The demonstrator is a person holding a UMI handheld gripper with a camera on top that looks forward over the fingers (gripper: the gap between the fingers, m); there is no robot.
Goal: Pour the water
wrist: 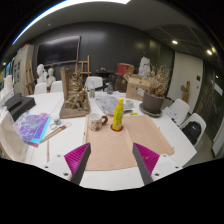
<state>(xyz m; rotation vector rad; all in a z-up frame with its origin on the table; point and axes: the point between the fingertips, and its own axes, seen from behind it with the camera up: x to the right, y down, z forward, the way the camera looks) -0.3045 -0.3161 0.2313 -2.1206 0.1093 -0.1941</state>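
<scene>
Approach is the step in hand, as far as you can judge: nothing is grasped yet, and the pour has not begun. Your gripper [112,160] hangs released above the near edge of the white table [170,160], its two fingers spread wide with the magenta pads [146,156] facing each other and only bare brown mat [118,145] between them.

One yellow bottle [118,114] stands upright on the far part of that mat, beyond the fingers and roughly in line with the gap between them. Just beside it sits one small white cup [97,121]; whether the two touch you cannot tell from here. These look like the task's pair, the bottle the likely source and the cup the likely receiver, though that is a guess.

Your next move calls for carrying the fingers forward and lower so they straddle the bottle's body, keeping clear of the cup on that side, then closing squarely before any lift.

By count: one bottle, one cup, one mat, two fingers. Farther back stand one dark pot [152,103] and one wooden model [74,95], with other clutter too small to number.
</scene>
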